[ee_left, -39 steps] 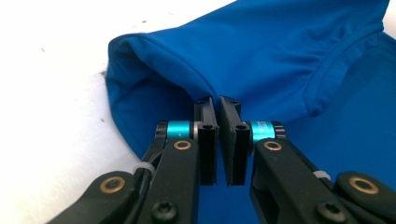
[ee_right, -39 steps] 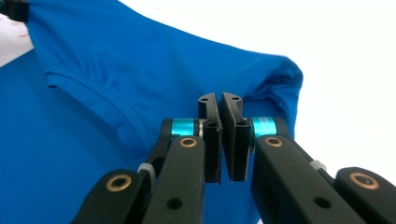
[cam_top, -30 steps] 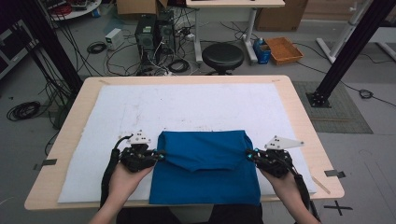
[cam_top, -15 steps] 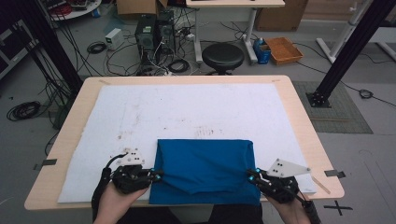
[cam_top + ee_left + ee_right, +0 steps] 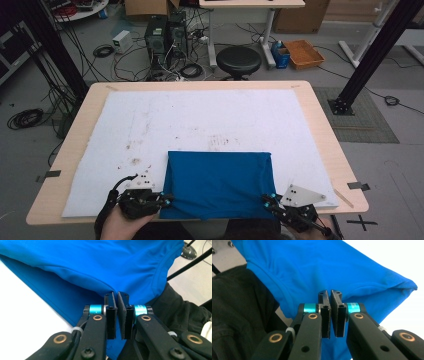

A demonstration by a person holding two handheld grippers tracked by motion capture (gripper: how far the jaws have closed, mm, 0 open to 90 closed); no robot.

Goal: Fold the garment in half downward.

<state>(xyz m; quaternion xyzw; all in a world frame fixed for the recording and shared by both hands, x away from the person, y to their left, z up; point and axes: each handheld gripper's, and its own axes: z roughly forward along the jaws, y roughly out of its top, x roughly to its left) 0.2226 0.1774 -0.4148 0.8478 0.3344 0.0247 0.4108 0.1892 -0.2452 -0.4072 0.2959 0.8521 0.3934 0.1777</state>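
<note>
At the desk's near edge, the folded blue T-shirt (image 5: 219,184) lies on the white mat (image 5: 200,120); left gripper (image 5: 165,199) and right gripper (image 5: 266,201) each pinch a near corner (jaws closed on fabric), keeping the fold taut.

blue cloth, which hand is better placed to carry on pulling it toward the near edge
Neither alone. The left gripper is shut on the blue cloth at its near left corner, the right gripper on its near right corner. Both are level at the table edge, so pull evenly with both.
</note>
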